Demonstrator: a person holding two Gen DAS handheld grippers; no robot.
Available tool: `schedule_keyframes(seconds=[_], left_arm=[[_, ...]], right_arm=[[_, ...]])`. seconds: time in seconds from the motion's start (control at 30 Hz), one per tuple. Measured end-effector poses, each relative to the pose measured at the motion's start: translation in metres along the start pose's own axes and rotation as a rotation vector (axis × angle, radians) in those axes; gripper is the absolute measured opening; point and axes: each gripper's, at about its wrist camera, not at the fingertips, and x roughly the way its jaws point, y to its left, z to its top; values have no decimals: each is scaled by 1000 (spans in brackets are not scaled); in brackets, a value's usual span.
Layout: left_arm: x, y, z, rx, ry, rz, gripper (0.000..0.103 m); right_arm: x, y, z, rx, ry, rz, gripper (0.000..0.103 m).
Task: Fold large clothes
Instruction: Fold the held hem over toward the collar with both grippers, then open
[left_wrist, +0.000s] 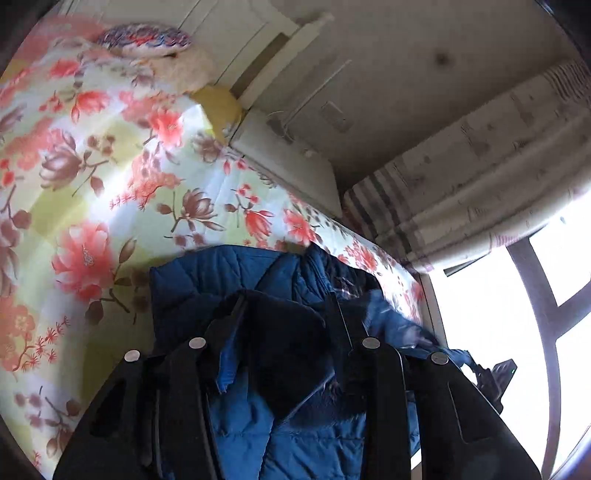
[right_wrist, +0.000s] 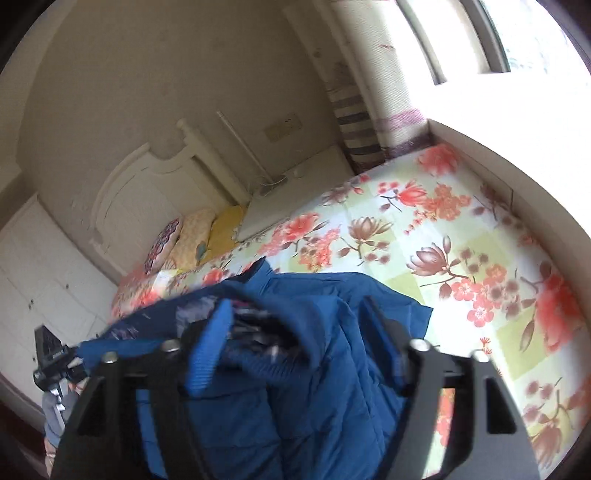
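A blue quilted jacket (left_wrist: 207, 273) with a dark lining lies bunched over the near part of a bed with a floral sheet (left_wrist: 92, 166). My left gripper (left_wrist: 286, 302) has its fingers spread with jacket fabric draped between and over them; whether it grips the cloth is unclear. In the right wrist view the jacket (right_wrist: 332, 369) hangs over my right gripper (right_wrist: 299, 314), whose blue-padded fingers (right_wrist: 214, 343) stand apart with cloth bunched between them. The other gripper shows at the left edge (right_wrist: 51, 358), touching the jacket's edge.
Pillows (right_wrist: 192, 236) lie at the white headboard (right_wrist: 147, 184). A white nightstand (right_wrist: 295, 192) and striped curtain (right_wrist: 354, 125) stand beyond the bed. A bright window (left_wrist: 517, 314) is beside the bed. White wardrobe doors (right_wrist: 37, 277) are at the left.
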Motion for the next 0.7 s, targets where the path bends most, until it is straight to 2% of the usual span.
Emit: schedule_keyframes(seconds=[0.03,0.1,0.17,0.2,0.37,0.5,0.53,0.6,0.63,0.7], left_arm=[[2,15,9,-35,-23,2,29],[-3,34,23,-27,-75,76,30],[-9,38,29,56,-108,165,30],[-8,35,31,101,-105,184,30],[22,2,0,407,50,141,30],[44,-11,-21,524,128,169,30],[49,-11,-23,537,139,174,34],[51,-7,-21,526,151,148,68],[49,-5,-21,516,145,108,95],[48,-7,-20,524,142,102,97]], right_arm=[[3,-7,1,-3,-3,-12,76],[5,-10,3,-77,-4,-92,76],[13,-10,6,-174,17,-145,76],[18,-8,5,-225,48,-154,76],[42,25,-10,-451,164,-174,76],[66,48,-11,-531,245,-154,76],[70,51,-13,-540,264,-154,76],[81,55,-16,-559,300,-165,76],[87,52,-16,-557,310,-169,76],[92,43,-16,-529,315,-149,76]])
